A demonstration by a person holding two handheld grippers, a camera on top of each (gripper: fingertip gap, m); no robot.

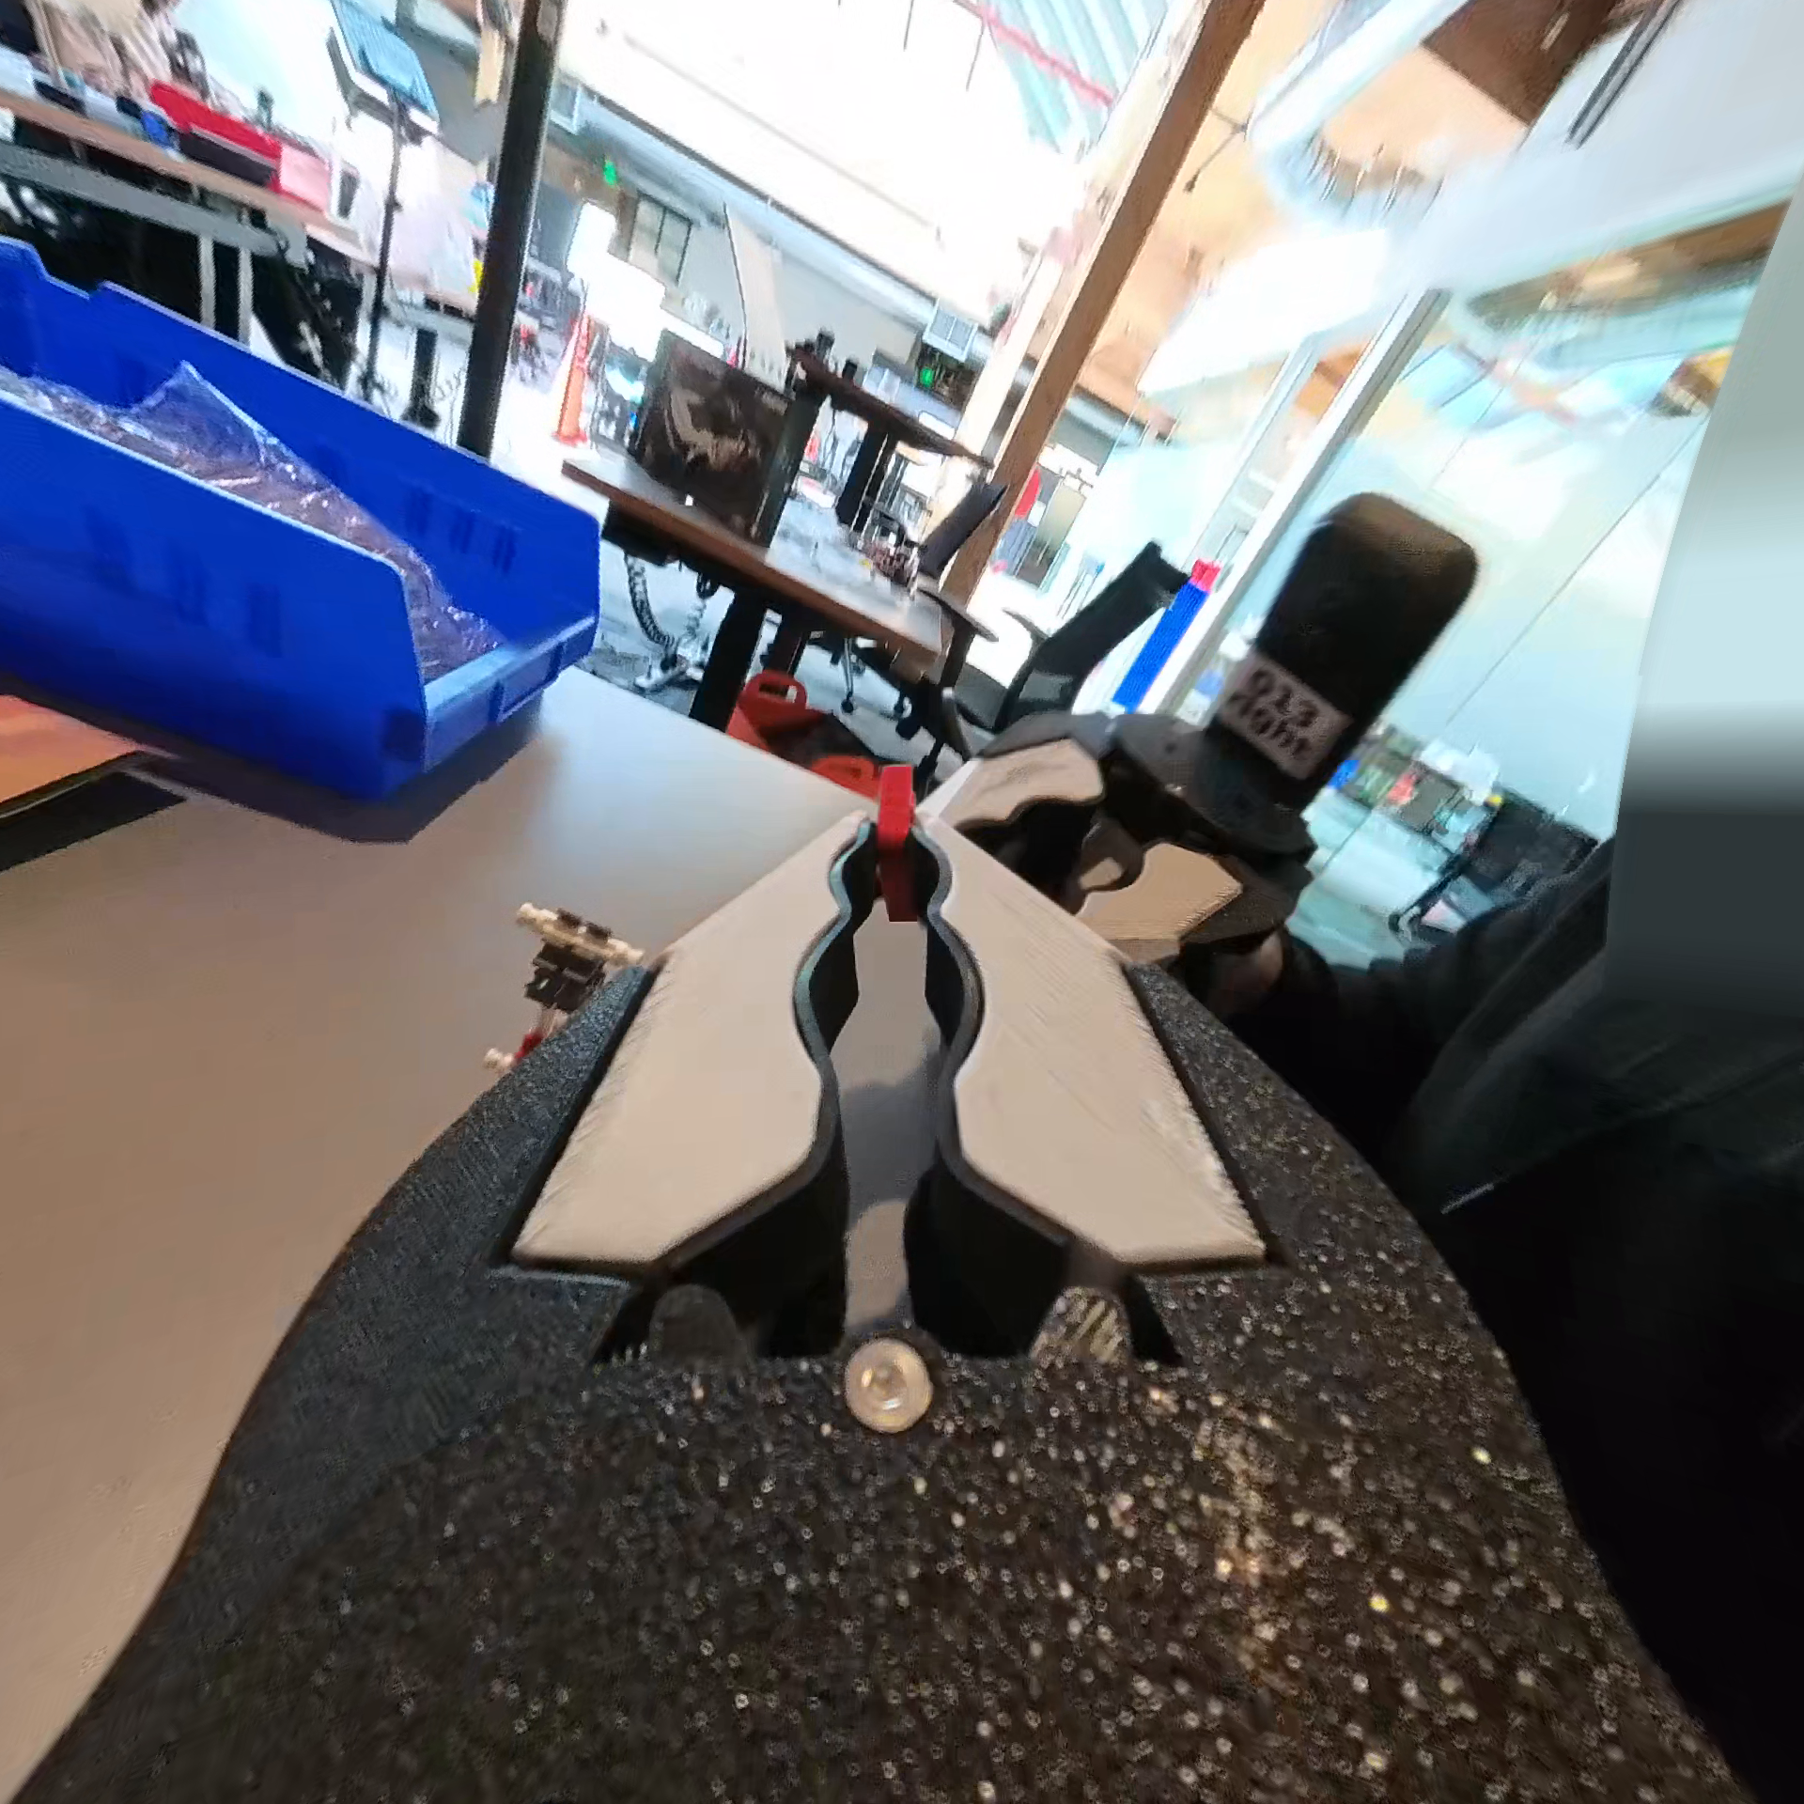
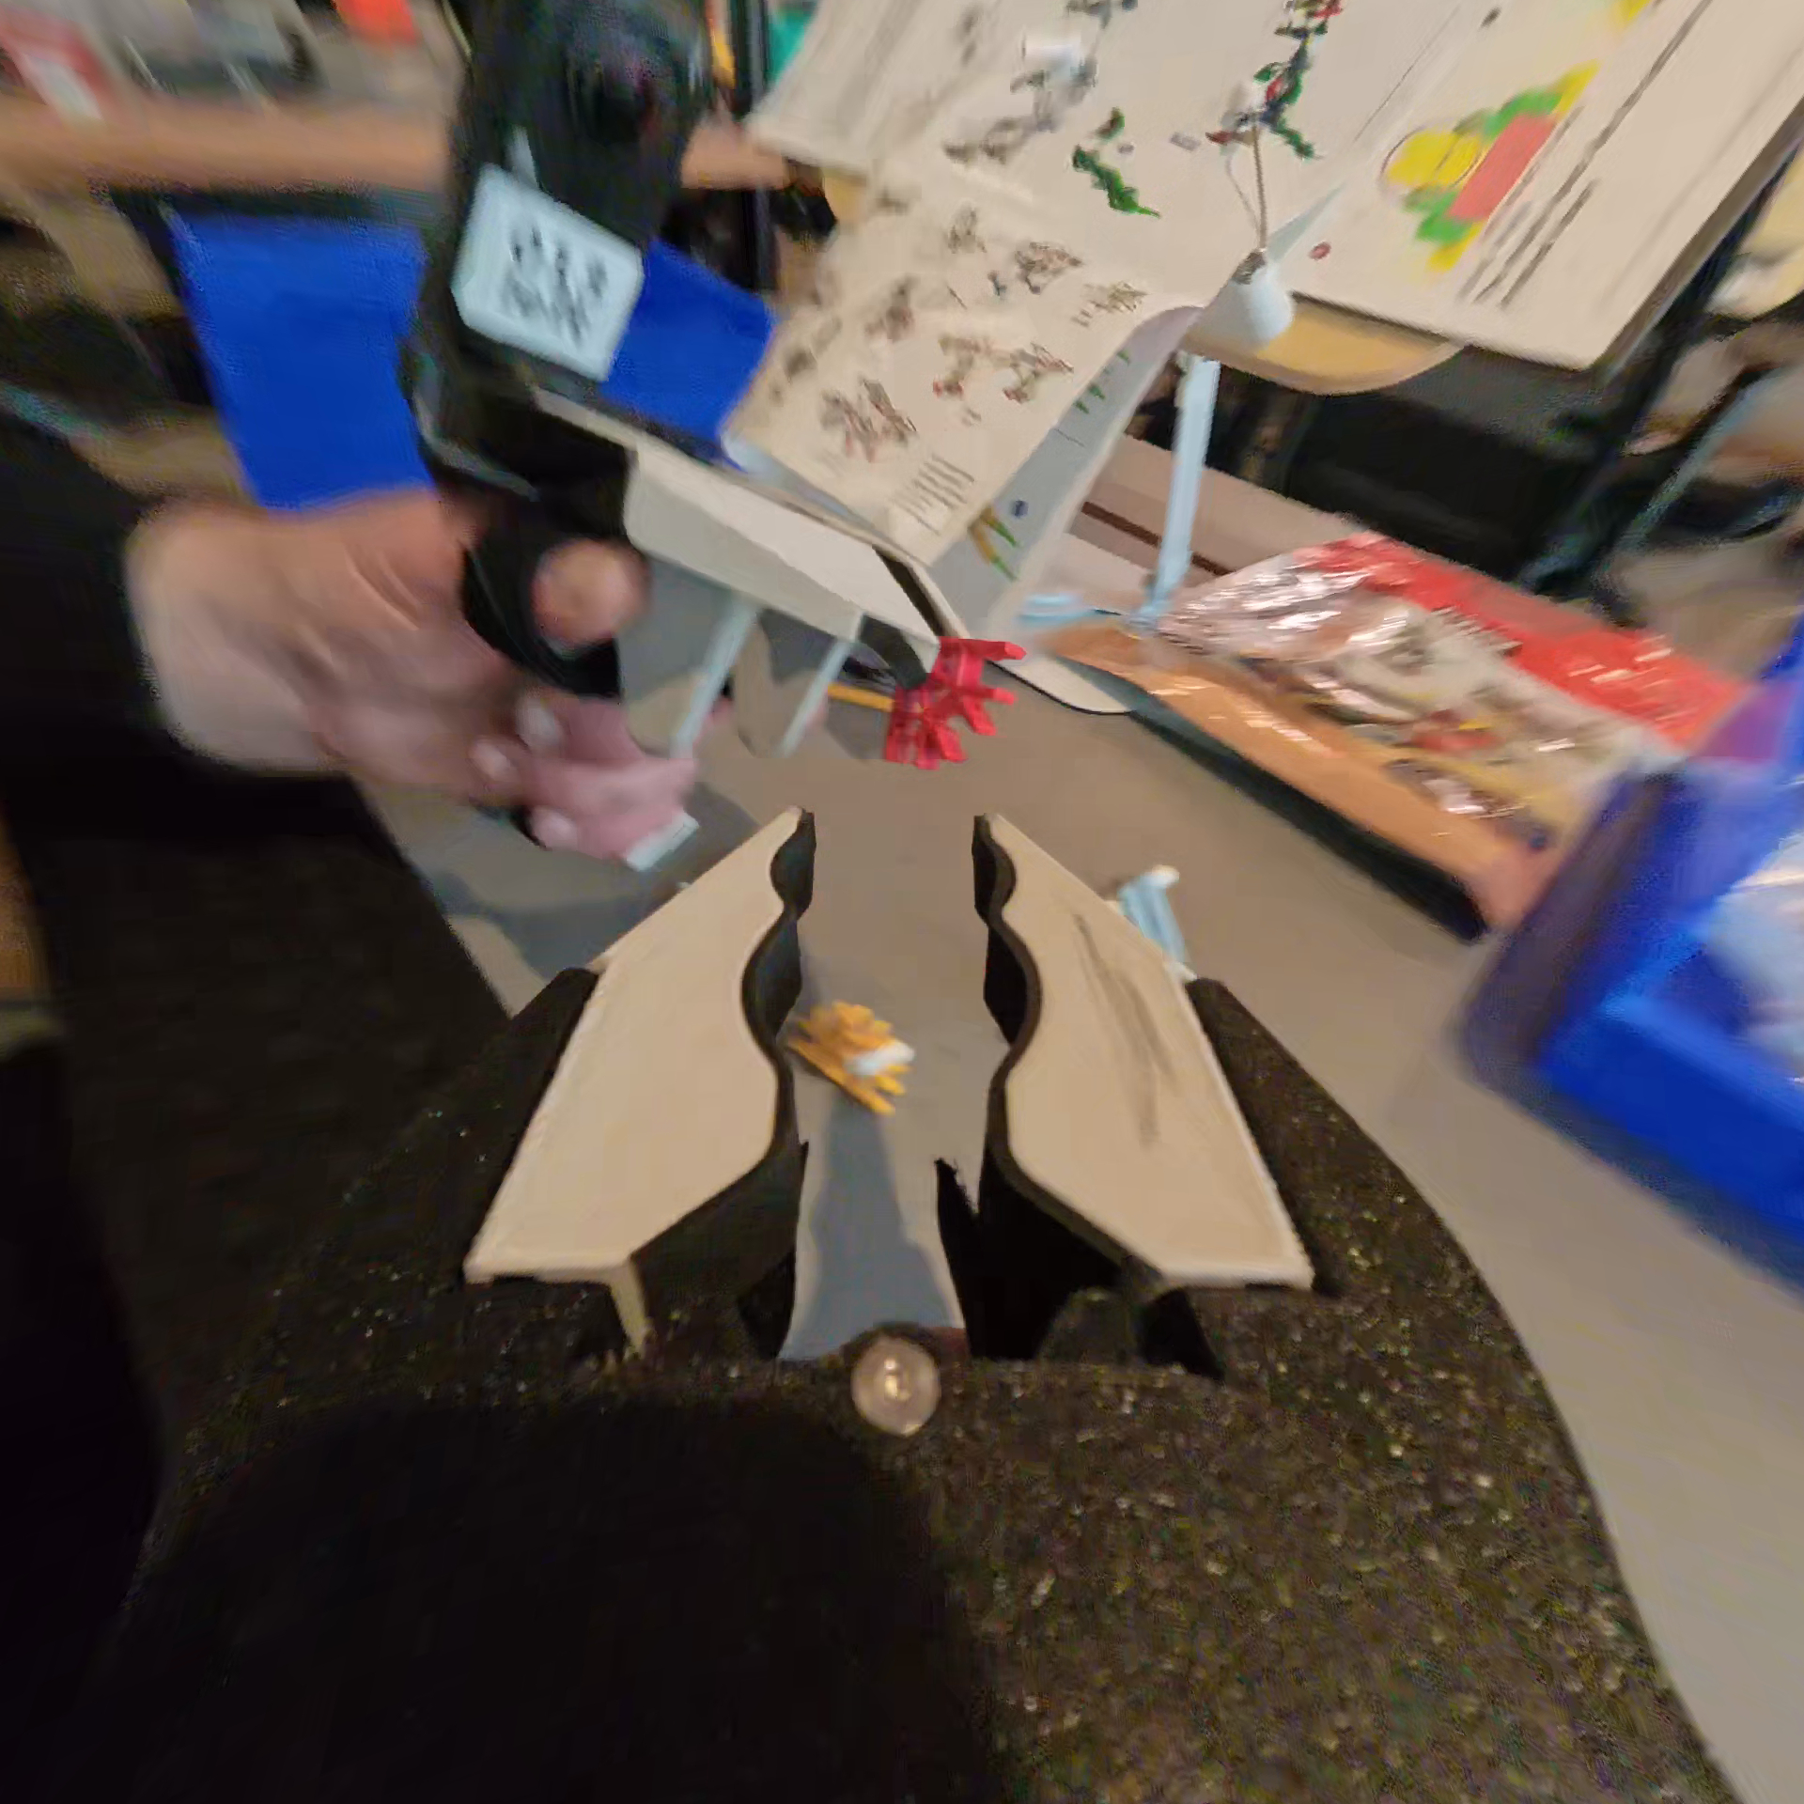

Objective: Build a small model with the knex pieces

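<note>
My left gripper (image 1: 893, 840) is shut on a small red toy piece (image 1: 895, 859), held above the grey table (image 1: 293, 1074). In the right wrist view the same gripper (image 2: 913, 664) shows at upper left in a person's hand (image 2: 342, 644), with the red spiky piece (image 2: 942, 703) at its tip. My right gripper (image 2: 893, 844) is open and empty, a little below and short of that red piece. A small yellow and white toy piece (image 2: 854, 1059) lies on the table between my right fingers. The right gripper also shows in the left wrist view (image 1: 1123, 840), just right of the red piece.
A blue bin (image 1: 244, 586) with clear plastic bags stands at left. A small black and white brick assembly (image 1: 566, 962) lies on the table. An open instruction booklet (image 2: 976, 342) on a stand, a red bagged box (image 2: 1415, 683) and another blue bin (image 2: 1660, 976) stand beyond. My two grippers' fingertips are within a few centimetres of each other.
</note>
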